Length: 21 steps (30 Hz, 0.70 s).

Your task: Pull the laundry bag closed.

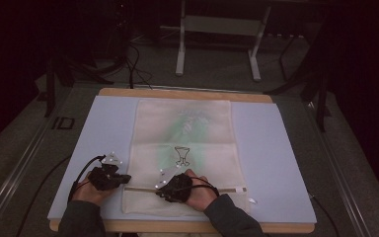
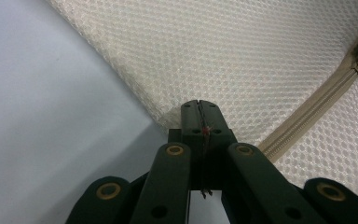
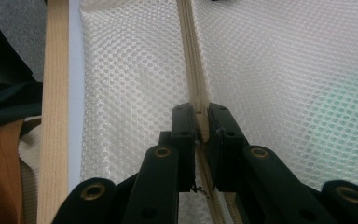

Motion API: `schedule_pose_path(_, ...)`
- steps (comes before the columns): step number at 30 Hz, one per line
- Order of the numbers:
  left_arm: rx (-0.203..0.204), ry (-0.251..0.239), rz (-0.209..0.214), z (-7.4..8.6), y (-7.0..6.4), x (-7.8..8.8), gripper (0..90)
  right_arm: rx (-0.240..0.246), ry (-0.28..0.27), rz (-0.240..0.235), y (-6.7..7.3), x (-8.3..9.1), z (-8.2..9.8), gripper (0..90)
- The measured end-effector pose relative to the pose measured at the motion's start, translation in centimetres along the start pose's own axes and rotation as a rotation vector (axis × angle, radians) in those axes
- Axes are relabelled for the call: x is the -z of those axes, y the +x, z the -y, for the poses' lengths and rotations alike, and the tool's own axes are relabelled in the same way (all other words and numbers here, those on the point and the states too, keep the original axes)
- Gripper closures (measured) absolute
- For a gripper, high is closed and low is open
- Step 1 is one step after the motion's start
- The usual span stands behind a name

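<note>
Mesh this fine makes for a light, floppy thing: the laundry bag point(image 1: 182, 148) lies flat on the pale mat point(image 1: 276, 163), middle of the table point(image 1: 187, 94), and we judge it would sag and bunch if lifted by one point. Our left gripper point(image 1: 123, 178) sits at the bag's near left edge with its jaws pressed together, pinching the end of the seam where the zipper point(image 3: 193, 56) starts. Our right gripper point(image 1: 164, 190) is just beside it along the same line, jaws closed on the zipper pull point(image 3: 202, 122). We reckon that is the sound way to take it: the woven tape is the firmest part, so one grip anchors the end while the other draws the pull. Loose mesh could catch in the teeth, so the cloth wants keeping taut.
</note>
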<state>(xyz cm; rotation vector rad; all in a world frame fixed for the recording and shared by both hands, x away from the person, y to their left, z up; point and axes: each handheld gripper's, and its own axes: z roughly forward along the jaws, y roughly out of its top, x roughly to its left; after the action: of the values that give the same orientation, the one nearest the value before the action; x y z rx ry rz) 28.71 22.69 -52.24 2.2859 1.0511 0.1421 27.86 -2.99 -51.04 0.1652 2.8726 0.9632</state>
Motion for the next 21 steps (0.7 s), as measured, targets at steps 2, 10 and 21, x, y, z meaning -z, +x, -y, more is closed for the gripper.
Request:
schedule_pose_path(2,0.003,-0.001,0.002,0.01,0.03,0.01,89.9,-0.004,0.004,0.0,-0.01,0.08,0.15,82.1)
schedule_pose_path(10,0.002,0.003,0.0,0.0,0.02,0.03,89.9,-0.006,0.01,0.004,-0.17,0.46,0.58,82.1)
schedule_pose_path(21,0.005,0.001,0.001,0.02,0.02,0.02,89.9,-0.014,0.016,0.001,-0.27,0.69,1.06,82.1)
